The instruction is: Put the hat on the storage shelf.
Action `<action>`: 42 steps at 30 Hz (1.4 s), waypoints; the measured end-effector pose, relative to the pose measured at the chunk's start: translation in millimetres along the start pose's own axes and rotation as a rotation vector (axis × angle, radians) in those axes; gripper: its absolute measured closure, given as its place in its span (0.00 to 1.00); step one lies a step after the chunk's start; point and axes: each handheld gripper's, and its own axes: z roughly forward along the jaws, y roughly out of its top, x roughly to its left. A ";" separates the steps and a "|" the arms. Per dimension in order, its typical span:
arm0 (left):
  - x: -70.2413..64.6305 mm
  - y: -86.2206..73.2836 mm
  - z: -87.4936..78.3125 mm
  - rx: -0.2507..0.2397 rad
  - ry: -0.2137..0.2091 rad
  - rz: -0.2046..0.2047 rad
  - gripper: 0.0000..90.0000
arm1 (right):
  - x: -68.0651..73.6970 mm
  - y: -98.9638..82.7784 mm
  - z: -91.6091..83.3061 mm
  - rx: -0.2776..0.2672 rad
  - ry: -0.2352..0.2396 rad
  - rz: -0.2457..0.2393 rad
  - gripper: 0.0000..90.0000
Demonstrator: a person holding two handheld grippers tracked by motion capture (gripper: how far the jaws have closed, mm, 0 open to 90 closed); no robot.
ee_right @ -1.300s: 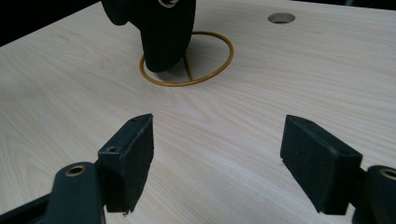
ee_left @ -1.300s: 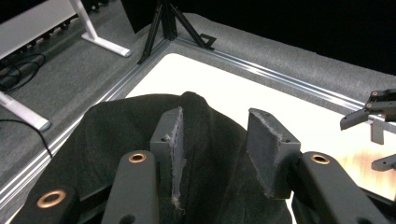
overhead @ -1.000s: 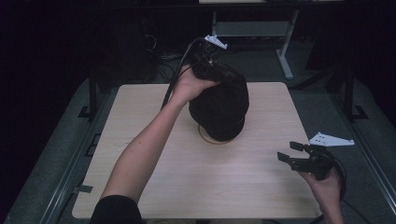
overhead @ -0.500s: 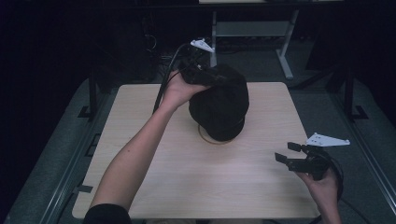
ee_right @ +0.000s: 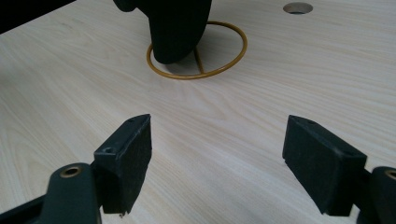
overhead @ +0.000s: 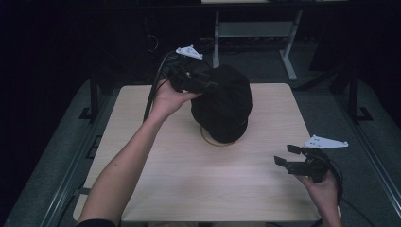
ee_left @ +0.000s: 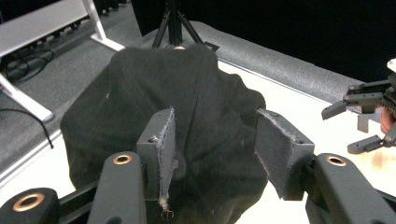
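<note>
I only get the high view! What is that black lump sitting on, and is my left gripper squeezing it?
Observer: The right gripper view shows the black hat hanging over a gold wire ring that lies flat on the table. A thin stem rises from the ring.
Operator: And the squeezing?
Observer: In the left gripper view, the left gripper has just been opening its jaws. The hat's cloth sits in the gap, but the pads do not seem to press it.
Operator: Is anything hiding behind the hat?
Observer: Yes, there is a round hole in the tabletop, just beyond the ring.
</note>
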 end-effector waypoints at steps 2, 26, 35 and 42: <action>1.0 -4.4 -2.8 -0.007 -0.001 -0.007 0.52 | 0.5 0.2 0.8 0.005 0.001 -0.005 0.26; 5.5 -56.7 -31.4 -0.005 0.011 -0.065 0.48 | 10.0 2.9 12.7 0.033 0.008 -0.023 0.25; 8.8 -76.5 -38.4 -0.006 0.008 -0.095 0.48 | 14.4 4.1 18.3 0.058 0.010 -0.040 0.25; 7.9 -89.3 -46.8 -0.019 0.016 -0.106 0.47 | 17.0 4.2 18.8 0.059 0.006 -0.040 0.25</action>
